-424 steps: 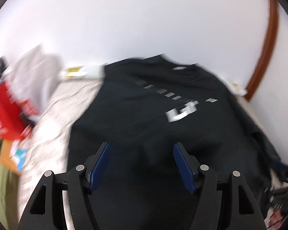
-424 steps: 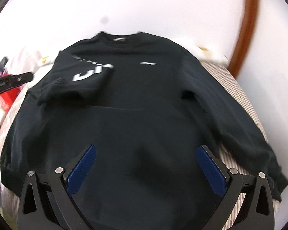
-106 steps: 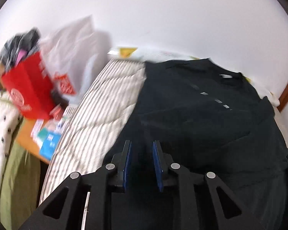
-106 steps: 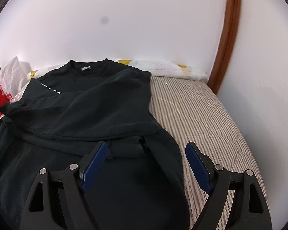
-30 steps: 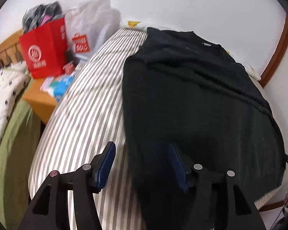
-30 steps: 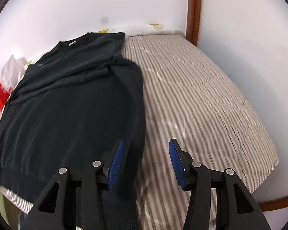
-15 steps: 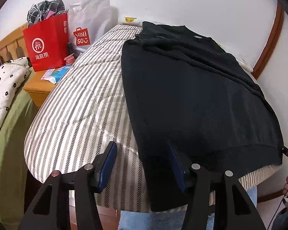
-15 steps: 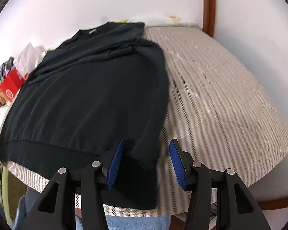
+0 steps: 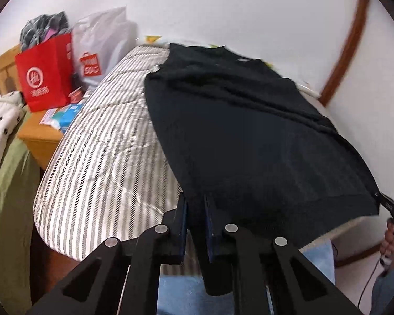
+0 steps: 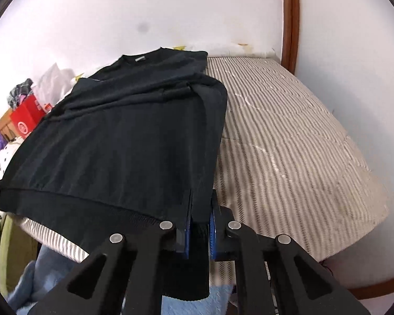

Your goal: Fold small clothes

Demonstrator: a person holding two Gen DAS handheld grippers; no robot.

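A black sweatshirt (image 9: 249,136) lies on the striped mattress (image 9: 105,152), sleeves folded in across its body, collar at the far end. Its hem is lifted off the near mattress edge. My left gripper (image 9: 195,204) is shut on the hem's left corner. My right gripper (image 10: 199,210) is shut on the hem's right corner of the same sweatshirt (image 10: 123,141), and the ribbed hem hangs down between the fingers. The right gripper's tip also shows in the left wrist view (image 9: 386,202) at the far hem corner.
A red paper bag (image 9: 44,73) and a white plastic bag (image 9: 99,52) stand on a wooden bedside table (image 9: 42,141) at the left. A green and spotted quilt (image 9: 2,157) lies further left. White wall behind; brown wooden trim (image 10: 289,21) at the right. Bare striped mattress (image 10: 289,144) lies right of the sweatshirt.
Both grippers were open half a second ago around the hem corners; both have now closed on the hem and raised it off the mattress edge.
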